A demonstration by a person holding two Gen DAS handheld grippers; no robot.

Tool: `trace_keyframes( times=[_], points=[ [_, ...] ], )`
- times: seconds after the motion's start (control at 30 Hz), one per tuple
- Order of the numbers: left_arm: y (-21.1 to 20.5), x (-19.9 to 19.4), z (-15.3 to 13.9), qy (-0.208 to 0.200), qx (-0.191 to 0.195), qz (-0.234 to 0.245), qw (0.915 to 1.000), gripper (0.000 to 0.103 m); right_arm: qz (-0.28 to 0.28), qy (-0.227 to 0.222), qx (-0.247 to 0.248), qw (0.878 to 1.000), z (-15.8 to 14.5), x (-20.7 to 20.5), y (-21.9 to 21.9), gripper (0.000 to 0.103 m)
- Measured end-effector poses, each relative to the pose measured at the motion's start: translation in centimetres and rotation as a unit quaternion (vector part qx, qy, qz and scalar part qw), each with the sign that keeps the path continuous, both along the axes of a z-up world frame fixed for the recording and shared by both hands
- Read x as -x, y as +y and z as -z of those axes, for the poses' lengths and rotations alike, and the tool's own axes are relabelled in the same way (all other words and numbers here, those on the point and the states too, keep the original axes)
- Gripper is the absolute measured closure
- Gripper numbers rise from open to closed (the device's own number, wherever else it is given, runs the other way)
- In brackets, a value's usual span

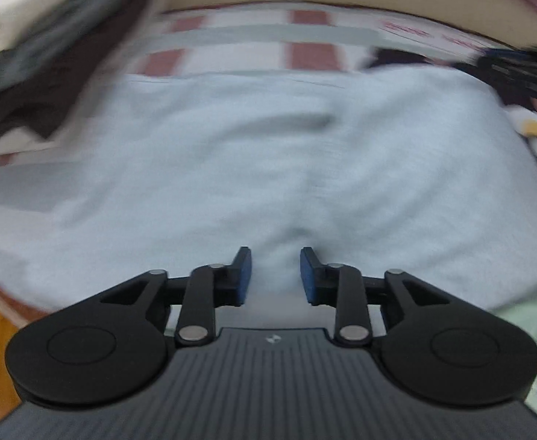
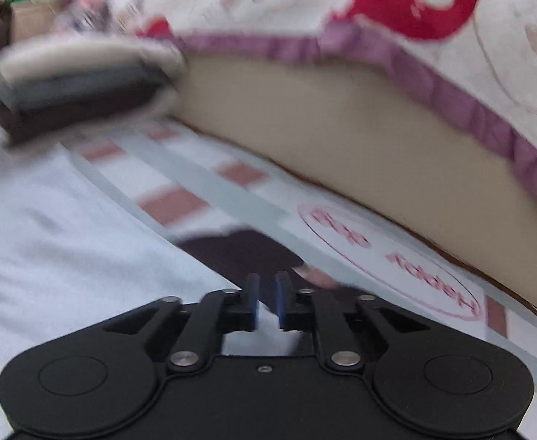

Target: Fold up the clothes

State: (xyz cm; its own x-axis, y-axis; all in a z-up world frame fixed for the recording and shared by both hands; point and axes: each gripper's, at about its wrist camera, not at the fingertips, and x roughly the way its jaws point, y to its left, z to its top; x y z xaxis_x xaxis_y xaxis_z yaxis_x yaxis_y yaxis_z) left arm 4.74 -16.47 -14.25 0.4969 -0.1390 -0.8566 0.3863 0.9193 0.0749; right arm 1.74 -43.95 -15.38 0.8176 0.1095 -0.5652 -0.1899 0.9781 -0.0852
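On my left wrist view, a pile of folded clothes (image 1: 48, 47) sits at the far left, cream on top and dark brown underneath, badly blurred. In the middle a pale blue garment (image 1: 268, 154) lies spread flat on the bed sheet (image 1: 232, 55), which is white with red squares and grey stripes. My left gripper (image 1: 276, 275) hangs over the near edge of that garment with its jaws parted to a moderate gap; the blue pads (image 1: 244, 275) stand apart and I see only cloth behind them, nothing pinched. At the far right edge the other gripper shows as a dark smear (too blurred to say more).

On my right wrist view, the same pile (image 2: 81, 84) is at upper left and the pale blue garment (image 2: 66, 238) fills the lower left. My right gripper (image 2: 266, 297) has its jaws narrow, with a slim gap; a bit of pale cloth shows low between them, but I cannot tell whether they grip it. Just beyond the tips lies a dark cloth (image 2: 239, 256). To the right runs a beige mattress edge (image 2: 360, 139) under a purple-trimmed blanket (image 2: 433, 84).
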Motion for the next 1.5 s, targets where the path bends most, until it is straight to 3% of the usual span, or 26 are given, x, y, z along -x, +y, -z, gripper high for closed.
trace_keyframes(
  times=[0.07, 0.17, 0.2, 0.3, 0.33, 0.43, 0.6, 0.7, 0.77, 0.8, 0.83, 0.87, 0.9, 1.03, 1.13, 1.23, 1.33, 1.43, 1.5],
  points=[
    [2.5, -0.9, -0.4, 0.006, -0.005, -0.045, 0.9989, 0.070, -0.053, 0.010, -0.047, 0.997, -1.4, 1.1, 1.4, 0.049],
    [7.4, -2.4, -0.6, 0.029, 0.022, -0.126, 0.9914, 0.066, -0.123, 0.069, -0.100, 0.985, -1.2, 2.3, 5.5, 0.049],
    [9.1, -2.8, -0.7, 0.035, 0.031, -0.153, 0.9871, 0.062, -0.141, 0.088, -0.104, 0.981, -0.8, 2.6, 7.1, 0.049],
    [13.4, -2.9, -0.5, 0.035, 0.034, -0.217, 0.9749, 0.056, -0.153, 0.153, -0.048, 0.975, 1.5, 3.3, 11.9, 0.049],
    [14.4, -3.0, -0.5, 0.036, 0.039, -0.229, 0.9721, 0.055, -0.144, 0.176, -0.044, 0.973, 2.4, 3.4, 13.0, 0.049],
    [17.3, -3.0, -0.4, 0.041, 0.074, -0.256, 0.9630, 0.051, -0.100, 0.211, -0.120, 0.965, 3.6, 3.0, 13.9, 0.044],
    [19.7, -3.5, 0.9, 0.066, 0.165, -0.275, 0.9448, 0.046, -0.047, 0.215, -0.210, 0.953, 3.9, 2.5, 13.9, 0.043],
    [19.6, -3.7, 1.5, 0.067, 0.196, -0.273, 0.9393, 0.037, -0.024, 0.214, -0.304, 0.928, 4.1, 3.4, 11.9, 0.044],
    [19.2, -4.0, 1.6, 0.059, 0.195, -0.267, 0.9421, 0.036, 0.001, 0.204, -0.352, 0.914, 3.5, 5.0, 10.3, 0.044],
    [19.0, -4.2, 1.6, 0.054, 0.191, -0.263, 0.9443, 0.036, 0.014, 0.195, -0.359, 0.912, 3.1, 5.8, 9.7, 0.044],
    [18.5, -4.1, 1.4, 0.042, 0.182, -0.248, 0.9506, 0.045, 0.026, 0.183, -0.356, 0.916, 2.6, 6.8, 9.2, 0.044],
    [18.1, -4.1, 1.3, 0.031, 0.173, -0.233, 0.9565, 0.081, 0.038, 0.170, -0.346, 0.922, 2.1, 7.6, 8.9, 0.044],
    [17.6, -4.1, 1.2, 0.019, 0.164, -0.218, 0.9620, 0.094, 0.047, 0.160, -0.333, 0.928, 1.7, 8.3, 8.6, 0.044],
    [15.2, -3.0, -0.2, -0.045, 0.117, -0.154, 0.9801, 0.099, 0.061, 0.147, -0.253, 0.954, 0.3, 10.2, 8.3, 0.044],
    [13.8, -2.4, -2.3, -0.077, 0.133, -0.116, 0.9812, 0.099, 0.076, 0.150, -0.191, 0.967, -0.3, 11.0, 8.0, 0.044],
    [11.3, -0.8, -6.7, -0.120, 0.173, -0.043, 0.9768, 0.099, 0.105, 0.158, -0.182, 0.965, -0.3, 11.9, 5.8, 0.044],
    [7.5, 1.1, -11.6, -0.148, 0.224, 0.046, 0.9622, 0.099, 0.130, 0.161, -0.197, 0.958, 0.2, 12.5, 3.1, 0.044],
    [2.5, 2.6, -14.8, -0.124, 0.273, 0.144, 0.9432, 0.099, 0.161, 0.156, -0.223, 0.949, 0.6, 13.3, 0.5, 0.044],
    [-1.5, 3.2, -14.7, -0.079, 0.278, 0.203, 0.9356, 0.099, 0.176, 0.152, -0.253, 0.939, 0.9, 13.7, -0.9, 0.044]
  ],
)
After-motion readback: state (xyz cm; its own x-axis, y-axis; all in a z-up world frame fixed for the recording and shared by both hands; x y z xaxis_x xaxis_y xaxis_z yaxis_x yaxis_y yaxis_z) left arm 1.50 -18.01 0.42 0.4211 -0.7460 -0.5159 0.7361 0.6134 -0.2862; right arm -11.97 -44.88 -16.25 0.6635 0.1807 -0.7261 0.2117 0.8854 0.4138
